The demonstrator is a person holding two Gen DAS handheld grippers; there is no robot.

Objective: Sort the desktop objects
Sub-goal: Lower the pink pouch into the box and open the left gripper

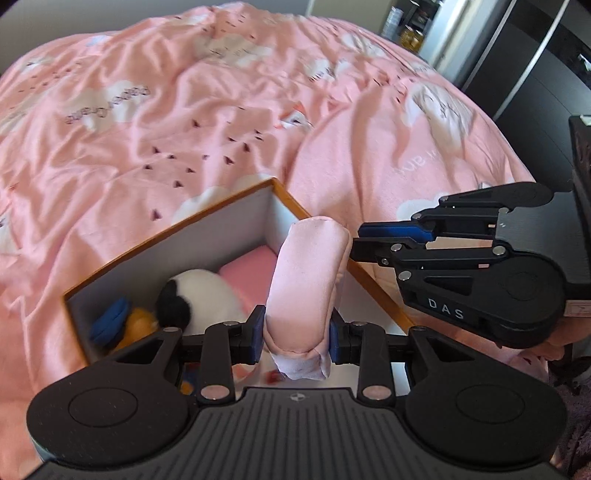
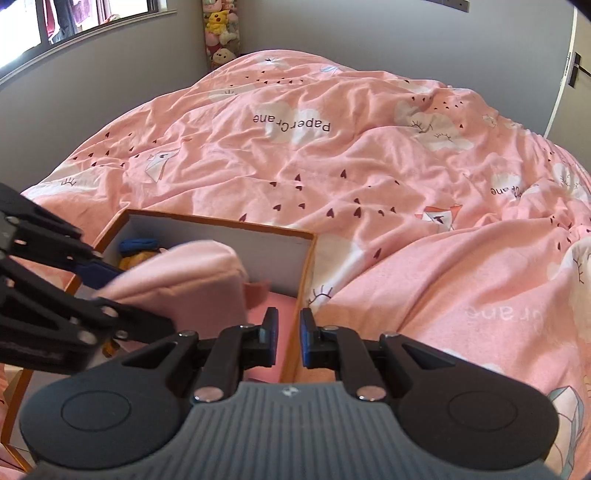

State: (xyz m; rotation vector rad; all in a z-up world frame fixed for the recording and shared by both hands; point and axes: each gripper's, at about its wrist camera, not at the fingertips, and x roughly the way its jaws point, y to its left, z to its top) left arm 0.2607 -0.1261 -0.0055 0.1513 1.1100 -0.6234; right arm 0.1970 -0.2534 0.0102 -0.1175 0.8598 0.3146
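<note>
The left gripper [image 1: 297, 338] clamps a pink pouch [image 1: 308, 280] above the box [image 1: 170, 236]. The right gripper [image 2: 289, 338], nearly shut, holds nothing, beside the box wall. A pink quilt [image 2: 369, 166] spreads toward twelve o'clock, with grey walls [image 2: 110, 74] beyond and plush toys [image 2: 219, 33] at eleven.

Hidden, cropped or unclear, as I see it:

- Pink pouch [image 1: 308, 291]: its lower end sinks behind my left gripper [image 1: 297, 338]; smeared by blur in the right wrist view.
- Box [image 1: 173, 240]: near side covered by my gripper body; floor mostly hidden by contents.
- Blue and orange toy [image 1: 122, 325]: part buried beside the black-and-white plush [image 1: 199, 295]; what it is, I cannot tell.
- Right gripper [image 2: 288, 334]: the box rim [image 2: 295, 332] lies behind the narrow gap.
- Plush toys [image 2: 219, 33] in the far corner: too small to identify.
</note>
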